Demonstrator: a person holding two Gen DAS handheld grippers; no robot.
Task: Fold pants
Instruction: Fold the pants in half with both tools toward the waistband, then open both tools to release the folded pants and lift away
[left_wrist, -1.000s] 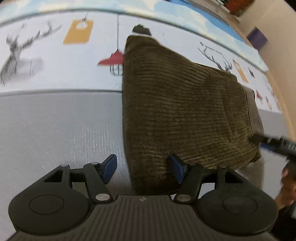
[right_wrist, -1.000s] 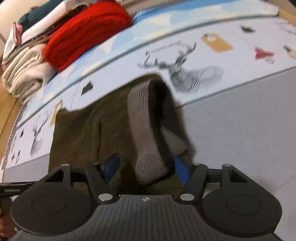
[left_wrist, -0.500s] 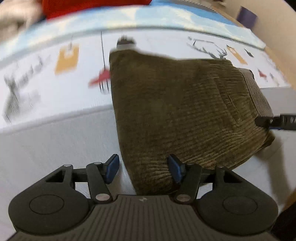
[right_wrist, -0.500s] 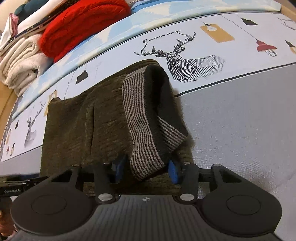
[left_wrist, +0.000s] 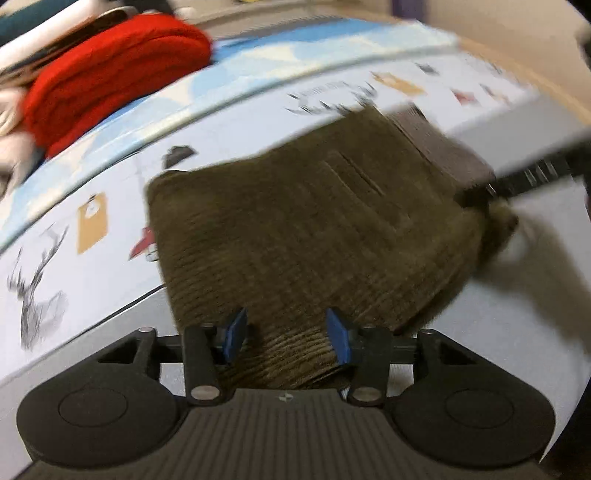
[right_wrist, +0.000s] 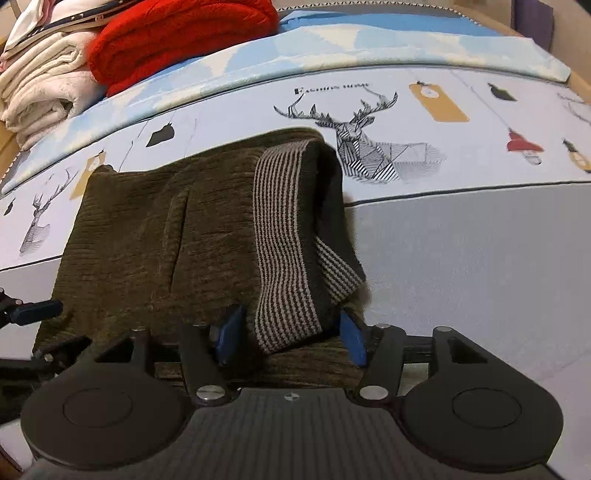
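Note:
Olive corduroy pants (left_wrist: 314, 229) lie folded into a thick block on the printed mat, striped waistband (right_wrist: 282, 236) on top at the right end. In the blurred left wrist view my left gripper (left_wrist: 286, 338) straddles the near folded edge. Its jaws are closing with cloth filling the gap, and I see no firm squeeze. My right gripper (right_wrist: 291, 336) sits at the waistband end, jaws opening, the striped band and dark lining hanging between the blue pads. The right gripper's finger (left_wrist: 480, 192) shows at the pants' far right, and the left gripper's tip (right_wrist: 33, 314) at their left.
A folded red knit (right_wrist: 177, 37) and a stack of white clothes (right_wrist: 40, 88) sit at the back left. The mat (right_wrist: 424, 110) has deer and tag prints, with a plain grey band (right_wrist: 480, 266) nearer me. A purple object (right_wrist: 532, 22) stands at the far right corner.
The left gripper slid right along the pants' near edge and rolled; cloth now spans both pads and its jaws are narrower. The right jaws narrowed around the waistband, then widened slightly.

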